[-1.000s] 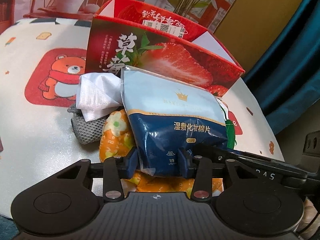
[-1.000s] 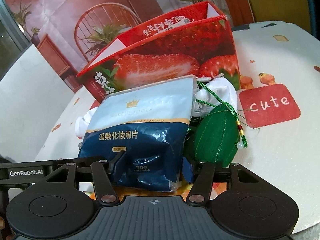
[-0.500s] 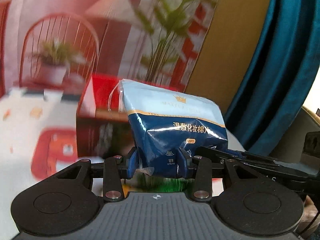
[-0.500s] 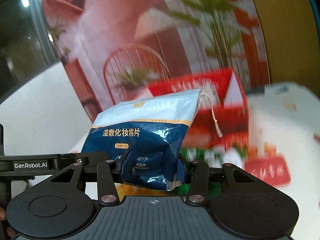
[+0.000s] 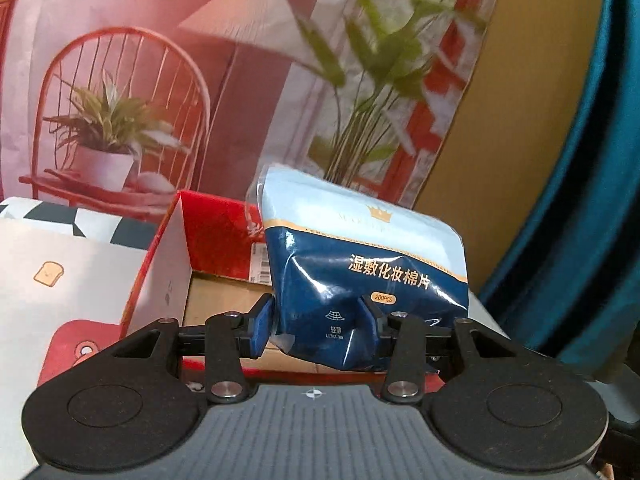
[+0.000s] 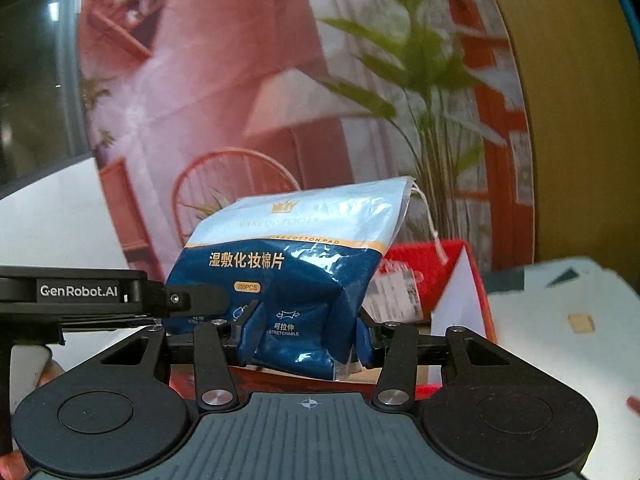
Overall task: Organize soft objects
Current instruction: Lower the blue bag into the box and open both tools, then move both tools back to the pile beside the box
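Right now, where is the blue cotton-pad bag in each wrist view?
Left wrist: cotton-pad bag centre-right, pinched between the left gripper pads.
Right wrist: bag centre, between the right gripper pads.
Shared landmark: the red strawberry box behind and below the bag.

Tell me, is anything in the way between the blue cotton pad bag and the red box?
Nothing visible is. Both grippers, left and right, pinch the cotton pad bag at its bottom, holding it up over the open red strawberry box. Only the box's bare cardboard floor shows below.
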A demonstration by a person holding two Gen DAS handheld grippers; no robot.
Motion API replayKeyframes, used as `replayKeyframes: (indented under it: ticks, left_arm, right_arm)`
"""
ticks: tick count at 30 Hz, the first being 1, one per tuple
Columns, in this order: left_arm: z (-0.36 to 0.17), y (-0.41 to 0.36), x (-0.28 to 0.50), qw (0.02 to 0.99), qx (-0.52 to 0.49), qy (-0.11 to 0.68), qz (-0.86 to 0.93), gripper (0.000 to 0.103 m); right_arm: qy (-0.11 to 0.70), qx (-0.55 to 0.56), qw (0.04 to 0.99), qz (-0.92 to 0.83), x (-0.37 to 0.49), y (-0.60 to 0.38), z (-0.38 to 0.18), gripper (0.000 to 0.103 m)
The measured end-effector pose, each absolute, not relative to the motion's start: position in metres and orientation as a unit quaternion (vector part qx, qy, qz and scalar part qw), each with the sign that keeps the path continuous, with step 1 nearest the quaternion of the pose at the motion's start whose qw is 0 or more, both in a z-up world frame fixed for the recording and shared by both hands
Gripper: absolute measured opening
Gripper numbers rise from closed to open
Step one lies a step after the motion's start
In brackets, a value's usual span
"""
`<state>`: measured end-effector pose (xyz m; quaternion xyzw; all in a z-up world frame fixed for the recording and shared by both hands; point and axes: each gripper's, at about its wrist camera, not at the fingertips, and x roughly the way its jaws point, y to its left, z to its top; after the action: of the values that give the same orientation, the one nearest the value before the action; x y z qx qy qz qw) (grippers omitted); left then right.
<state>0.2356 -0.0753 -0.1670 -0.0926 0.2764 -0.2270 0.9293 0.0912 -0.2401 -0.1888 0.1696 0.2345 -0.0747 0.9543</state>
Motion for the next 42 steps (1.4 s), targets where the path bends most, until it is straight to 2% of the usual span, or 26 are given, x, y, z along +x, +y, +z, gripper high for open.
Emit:
replayKeyframes:
  ticks: [7, 16, 18, 20, 32, 42]
  left_arm:
    - [-0.178, -0.084, 0.273, 0.919, -0.077, 0.323, -0.214, 0.047]
    - [-0.192, -0.083, 0.278, 0.914, -0.072, 0.349, -0.193, 0.047]
    - [-0.191, -0.083, 0.275, 0.918, -0.06, 0.343, -0.187, 0.05]
    - [-0.188, -0.08, 0.272, 0.921, -0.057, 0.336, -0.188, 0.057]
    - [-0.18, -0.048, 0.196, 0.927, -0.024, 0.318, -0.196, 0.058]
    - [-0.204, -0.015, 0.131, 0.909, -0.009, 0.359, -0.211, 0.058]
  right_arm:
    - [0.277, 0.179, 0.94, -0.089, 0.122, -0.255, -0.211, 0.043]
    - [0.321, 0.194, 0.922, -0.099, 0.14, -0.261, -0.225, 0.043]
    - [0.327, 0.181, 0.921, -0.11, 0.14, -0.259, -0.226, 0.044]
    - [0.33, 0.164, 0.921, -0.126, 0.14, -0.257, -0.226, 0.044]
    - [0.262, 0.148, 0.948, -0.106, 0.063, -0.231, -0.202, 0.044]
    - [0.322, 0.146, 0.934, -0.054, 0.002, -0.196, -0.214, 0.044]
